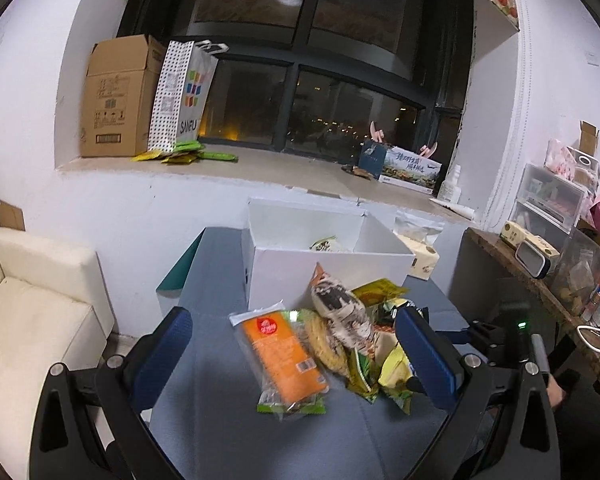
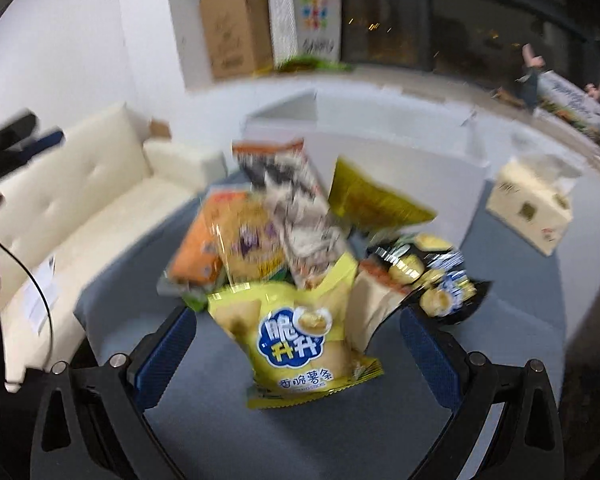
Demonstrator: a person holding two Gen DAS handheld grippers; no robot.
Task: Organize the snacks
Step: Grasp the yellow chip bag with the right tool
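Snacks sit in a loose heap on the grey-blue surface (image 1: 204,420), just in front of the white box (image 1: 324,276) that we take to be their destination; one packet (image 1: 324,245) already lies inside it. Our left claw (image 1: 296,354) is spread wide and holds nothing, its jaws flanking the orange packet (image 1: 284,364) and the noodle-like pack (image 1: 328,344) beside it. Our right claw (image 2: 296,354) is also wide and empty, with the yellow potato-stick bag (image 2: 296,340) lying between its jaws, nearest to it.

The main risk, as we judge it, is the pile itself. The packets overlap: the black-and-white wrapper (image 1: 340,312) leans across the others, and the dark bag of round snacks (image 2: 432,280) sits against the yellow bag's neighbours. Closing on one bag could pinch a second one's edge, drag it along and drop it short of the box or off the surface toward the white sofa (image 1: 32,320).

The bags look puffy and slick, so a grip on the inflated middle may slide out, while too hard a squeeze could crush what is inside. The right view is blurred, so we cannot judge the exact spacing between fingers and bag. With both claws working the same small heap, they could also collide.
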